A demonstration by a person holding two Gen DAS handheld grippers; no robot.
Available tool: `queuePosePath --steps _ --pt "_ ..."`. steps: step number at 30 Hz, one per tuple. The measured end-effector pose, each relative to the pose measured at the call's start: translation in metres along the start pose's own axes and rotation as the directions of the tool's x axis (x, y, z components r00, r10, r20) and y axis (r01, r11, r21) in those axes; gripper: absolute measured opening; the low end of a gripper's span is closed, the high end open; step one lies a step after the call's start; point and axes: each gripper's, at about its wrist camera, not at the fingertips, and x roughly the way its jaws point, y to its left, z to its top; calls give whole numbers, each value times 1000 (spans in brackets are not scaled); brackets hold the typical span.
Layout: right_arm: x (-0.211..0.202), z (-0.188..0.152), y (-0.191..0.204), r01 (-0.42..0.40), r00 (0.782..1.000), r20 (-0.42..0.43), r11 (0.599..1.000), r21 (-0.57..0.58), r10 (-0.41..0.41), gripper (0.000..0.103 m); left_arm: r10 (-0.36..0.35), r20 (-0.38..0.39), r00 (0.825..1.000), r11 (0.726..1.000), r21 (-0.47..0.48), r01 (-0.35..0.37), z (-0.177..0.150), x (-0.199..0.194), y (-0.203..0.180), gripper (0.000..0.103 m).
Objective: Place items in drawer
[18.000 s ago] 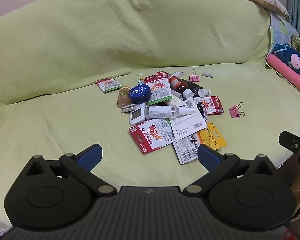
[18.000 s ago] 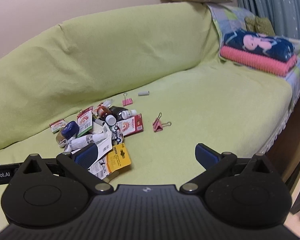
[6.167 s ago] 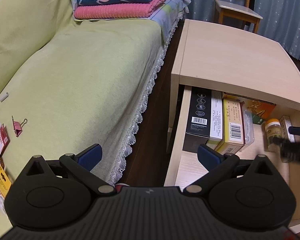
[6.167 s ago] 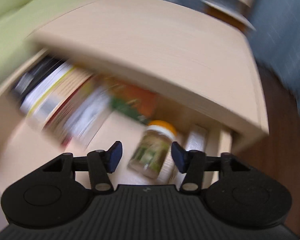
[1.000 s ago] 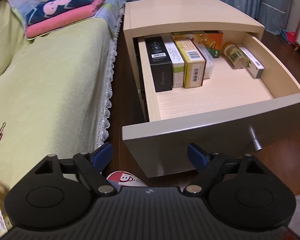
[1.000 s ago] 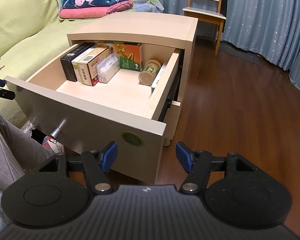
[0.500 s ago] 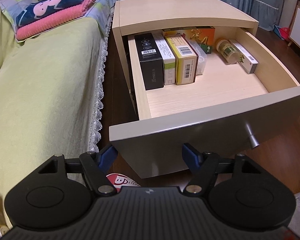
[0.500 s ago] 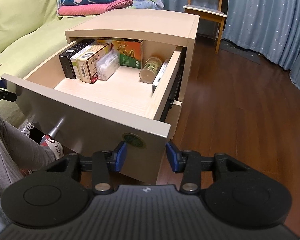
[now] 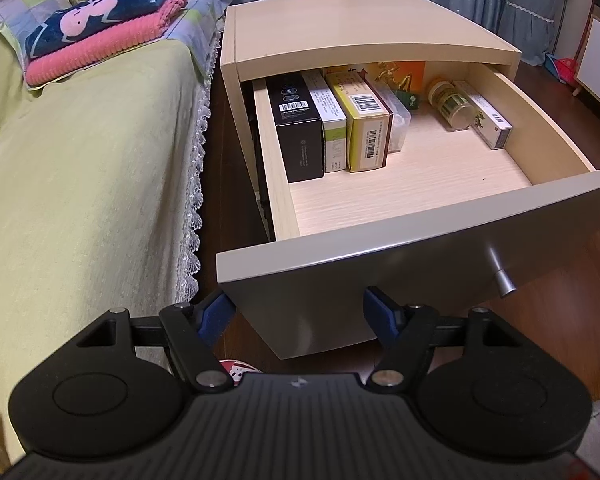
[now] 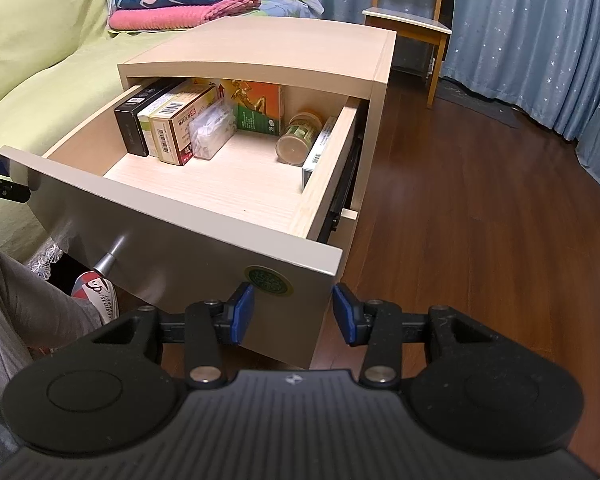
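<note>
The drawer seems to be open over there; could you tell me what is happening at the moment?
A person holds two grippers in front of the pulled-out drawer of a bedside cabinet. Both the left gripper and the right gripper are empty, jaws apart, near the drawer's front panel. Inside stand several boxes; a jar lies on its side. Much of the drawer floor is bare.
</note>
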Motion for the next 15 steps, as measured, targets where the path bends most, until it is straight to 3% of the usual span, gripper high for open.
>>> queuePosePath --steps 15 --pt "9 5 0 20 1000 18 1000 6 -20 39 15 7 1000 1000 -10 -15 -2 1 -1 71"
